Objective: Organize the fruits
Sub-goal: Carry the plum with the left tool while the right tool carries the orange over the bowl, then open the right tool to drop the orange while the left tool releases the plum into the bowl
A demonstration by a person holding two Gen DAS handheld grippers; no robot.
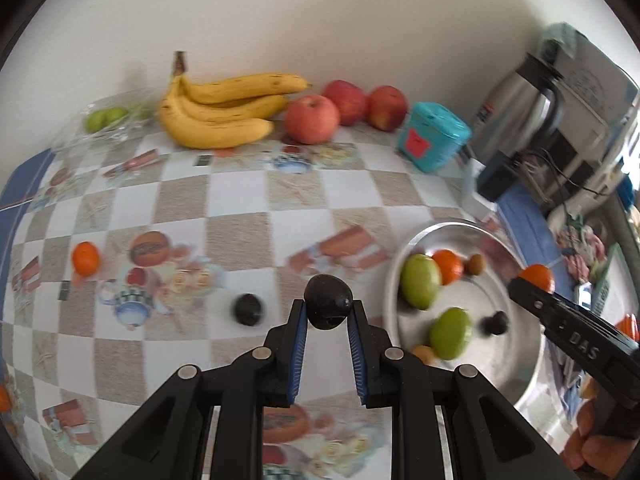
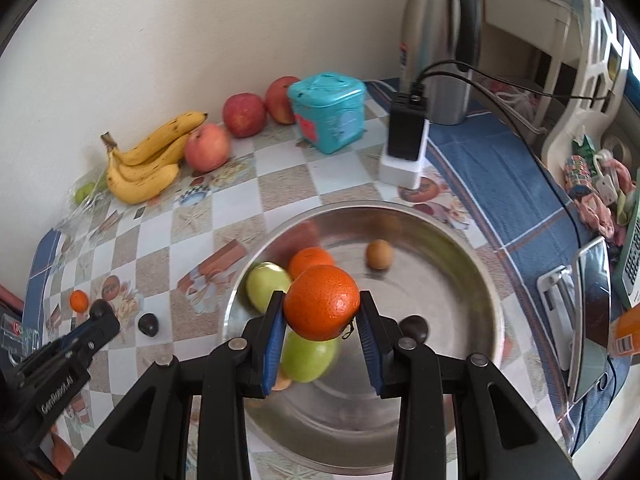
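Left wrist view: left hand-held gripper (image 1: pixel 329 309) clamped narrow on a dark plum (image 1: pixel 328 299), pinched at the fingertips and carried clear of the counter (image 1: pixel 240 208), apparently bound for the steel basin (image 1: pixel 528 376) just to the right. Inside the basin already: two green fruits (image 1: pixel 420 280), a mandarin (image 1: pixel 448 266), a dark plum (image 1: pixel 495 322) and small brown fruits (image 1: pixel 475 264), so sorting looks well along. Left on the checked cloth: a second dark plum (image 1: pixel 248 309) near the gripper and a small mandarin (image 1: pixel 85 262) well apart to the left. Against the wall, bananas (image 1: pixel 224 114) and three red apples (image 1: pixel 312 118) in a row, probably too big for the basin or meant to stay; green fruit in a clear bag (image 1: pixel 106 118) in the corner.

Right wrist view: right hand-held gripper (image 2: pixel 322 308) closed on an orange mandarin (image 2: pixel 322 306), squeezed across its middle between the blue pads (image 2: pixel 274 344), held above the steel basin (image 2: pixel 472 264) over the green fruits (image 2: pixel 267 284), seemingly ready to be dropped among them. Left hand-held gripper (image 2: pixel 100 312) at the lower left, plum at its tip, beside the loose dark plum (image 2: pixel 149 324) and the small mandarin (image 2: pixel 79 301). Teal container (image 2: pixel 328 112) and steel flask (image 2: pixel 436 40) behind, out of the way.
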